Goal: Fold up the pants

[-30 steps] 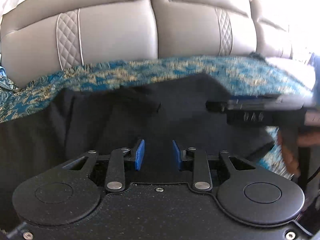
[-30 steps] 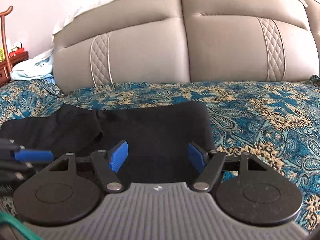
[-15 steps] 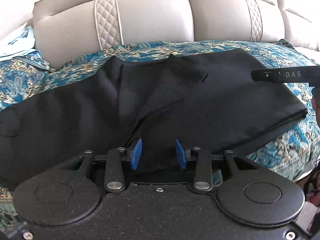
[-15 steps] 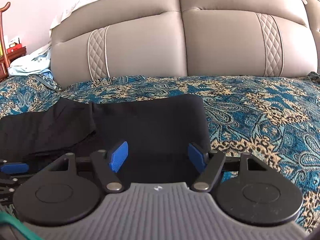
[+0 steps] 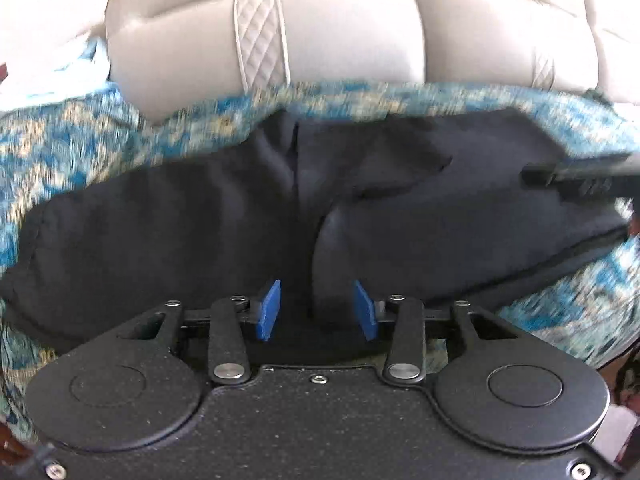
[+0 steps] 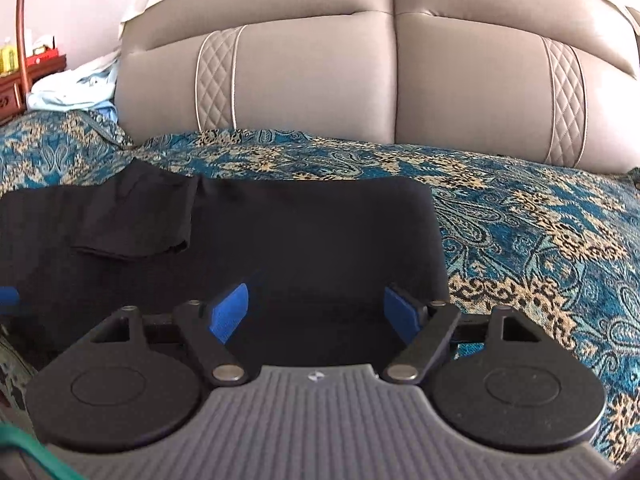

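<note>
Black pants [image 5: 200,232] lie spread lengthwise on the bed, with a loose flap [image 6: 132,220] turned over near their middle. My left gripper [image 5: 316,310] hovers low over the near edge. Its blue pads stand partly apart on either side of a raised crease, not pressing it. My right gripper [image 6: 316,312] is over the pants' right end [image 6: 320,240]. Its jaws are opening wide, with only flat cloth below them. The right gripper [image 5: 536,174] also juts in at the right edge of the left wrist view. One blue pad of the left gripper [image 6: 8,295] shows at the far left of the right wrist view.
A teal and gold paisley bedspread [image 6: 520,220] covers the bed. A grey padded headboard [image 6: 392,80] rises behind it. A pale blue cloth [image 6: 72,88] lies at the far left by a dark wooden stand [image 6: 20,20]. The bed edge drops off near right [image 5: 624,360].
My left gripper has slid left along the pants, so more of the left leg shows. Its pads have spread slightly. The right jaws have widened a little. The right hand has stayed put.
</note>
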A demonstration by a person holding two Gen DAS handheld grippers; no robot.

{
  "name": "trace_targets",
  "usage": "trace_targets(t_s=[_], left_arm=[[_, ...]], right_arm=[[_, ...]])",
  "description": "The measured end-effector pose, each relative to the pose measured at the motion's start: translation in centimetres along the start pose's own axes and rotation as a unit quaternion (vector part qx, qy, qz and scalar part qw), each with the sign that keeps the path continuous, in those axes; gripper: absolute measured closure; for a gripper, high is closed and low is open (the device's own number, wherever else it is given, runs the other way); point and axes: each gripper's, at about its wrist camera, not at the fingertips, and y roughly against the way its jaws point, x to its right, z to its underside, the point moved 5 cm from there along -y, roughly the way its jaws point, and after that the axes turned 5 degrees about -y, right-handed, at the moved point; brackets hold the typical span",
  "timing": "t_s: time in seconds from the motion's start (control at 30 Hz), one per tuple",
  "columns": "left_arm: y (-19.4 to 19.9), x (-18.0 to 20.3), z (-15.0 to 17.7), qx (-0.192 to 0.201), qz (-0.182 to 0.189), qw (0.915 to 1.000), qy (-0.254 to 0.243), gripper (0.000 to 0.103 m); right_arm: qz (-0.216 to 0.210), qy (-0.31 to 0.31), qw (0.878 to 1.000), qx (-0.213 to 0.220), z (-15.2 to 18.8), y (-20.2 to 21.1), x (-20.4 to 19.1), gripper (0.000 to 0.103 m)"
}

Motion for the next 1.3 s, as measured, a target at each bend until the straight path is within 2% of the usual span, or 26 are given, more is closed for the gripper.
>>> trace_targets(t_s=[0.03,0.07,0.2,0.3,0.4,0.43,0.57,0.67,0.8,0.93,0.97,1.07,1.17,1.23,1.3], left_arm=[[0.5,0.3,-0.6,0.013,0.005,0.9999,-0.002,0.079],[0.8,0.6,-1.3,0.021,0.018,0.9996,-0.006,0.086],[0.6,3.0,-3.8,0.045,0.075,0.996,-0.021,0.083],[-1.4,5.7,-4.7,0.042,0.086,0.9942,-0.048,0.083],[-4.4,7.6,-5.1,0.022,0.09,0.9939,-0.06,0.083],[-5.5,7.8,-5.2,0.012,0.084,0.9947,-0.057,0.083],[-7.9,6.9,-6.9,0.027,0.049,0.9979,-0.033,0.08],[-9.6,5.2,-8.1,0.029,-0.021,0.999,-0.027,0.074],[-10.8,2.3,-8.9,0.025,-0.065,0.9975,-0.008,0.073],[-11.7,-0.3,-9.1,0.015,-0.089,0.9959,0.005,0.071],[-12.0,-0.8,-9.2,0.011,-0.097,0.9953,0.004,0.067],[-12.6,-1.6,-9.5,0.009,-0.088,0.9961,0.004,0.062],[-12.8,-1.8,-10.4,0.008,-0.097,0.9953,0.002,0.061],[-12.4,-2.3,-11.1,0.016,-0.113,0.9932,0.024,0.058],[-11.9,-3.1,-11.5,0.024,-0.111,0.9921,0.055,0.054]], right_arm=[[0.0,0.001,1.0,0.0,0.0,0.0,-0.1,0.018],[0.0,0.002,1.0,0.001,0.0,0.0,-0.1,0.018],[0.004,-0.003,1.0,0.006,-0.2,-0.1,0.0,0.018],[0.004,-0.011,1.0,0.01,-0.5,0.0,0.3,0.018],[0.006,-0.019,1.0,0.01,-0.8,-0.1,0.7,0.018],[0.008,-0.023,1.0,0.009,-0.9,-0.1,1.0,0.018],[0.005,-0.037,0.999,-0.004,-0.7,-0.6,1.5,0.018],[0.002,-0.02,1.0,-0.005,-0.5,-0.7,1.2,0.018],[0.0,0.011,1.0,-0.007,-0.2,-0.8,0.3,0.018],[-0.004,0.034,0.999,-0.008,0.1,-0.7,-0.5,0.018],[-0.006,0.038,0.999,-0.008,0.2,-0.7,-0.7,0.018],[-0.019,0.038,0.999,-0.008,0.1,-0.6,-1.0,0.017],[-0.029,0.03,0.999,-0.008,0.1,-0.6,-1.1,0.017],[-0.028,0.032,0.999,-0.008,0.1,-0.6,-1.2,0.017],[-0.026,0.037,0.999,-0.007,0.2,-0.6,-1.3,0.017]])
